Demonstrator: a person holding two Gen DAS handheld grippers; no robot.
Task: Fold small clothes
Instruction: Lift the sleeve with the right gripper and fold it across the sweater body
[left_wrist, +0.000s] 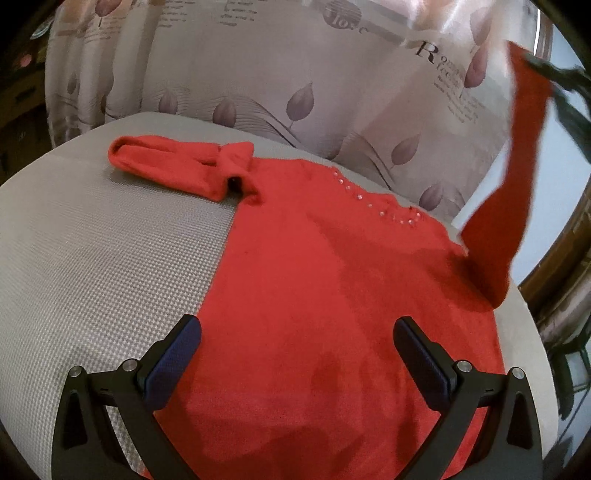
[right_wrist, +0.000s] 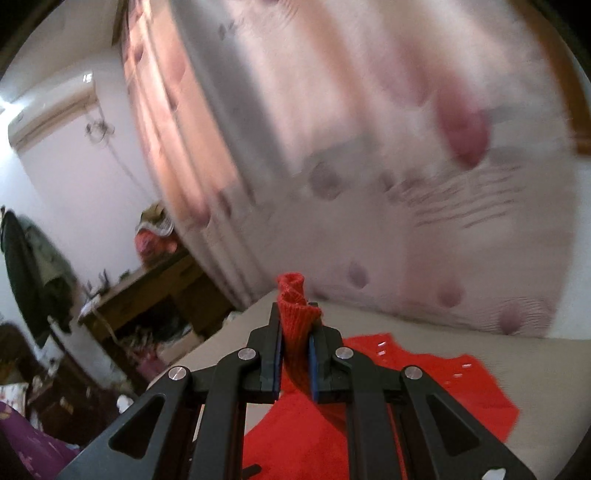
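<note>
A red sweater (left_wrist: 317, 295) lies flat on a grey woven surface (left_wrist: 92, 258), with small beads along its neckline (left_wrist: 369, 201). Its left sleeve (left_wrist: 177, 162) lies folded on the surface. My left gripper (left_wrist: 297, 354) is open and empty, low over the sweater's lower part. My right gripper (right_wrist: 295, 325) is shut on the cuff of the right sleeve (right_wrist: 295, 306) and holds it up high. In the left wrist view that sleeve (left_wrist: 513, 166) hangs stretched from the right gripper (left_wrist: 546, 70) down to the sweater's shoulder. The sweater body (right_wrist: 388, 398) lies below the right gripper.
A pale curtain with leaf prints and lettering (left_wrist: 295, 92) hangs right behind the surface. A wooden frame (left_wrist: 554, 273) stands at the right. In the right wrist view a wooden desk with clutter (right_wrist: 147, 291) and hanging coats (right_wrist: 29, 266) stand at the left.
</note>
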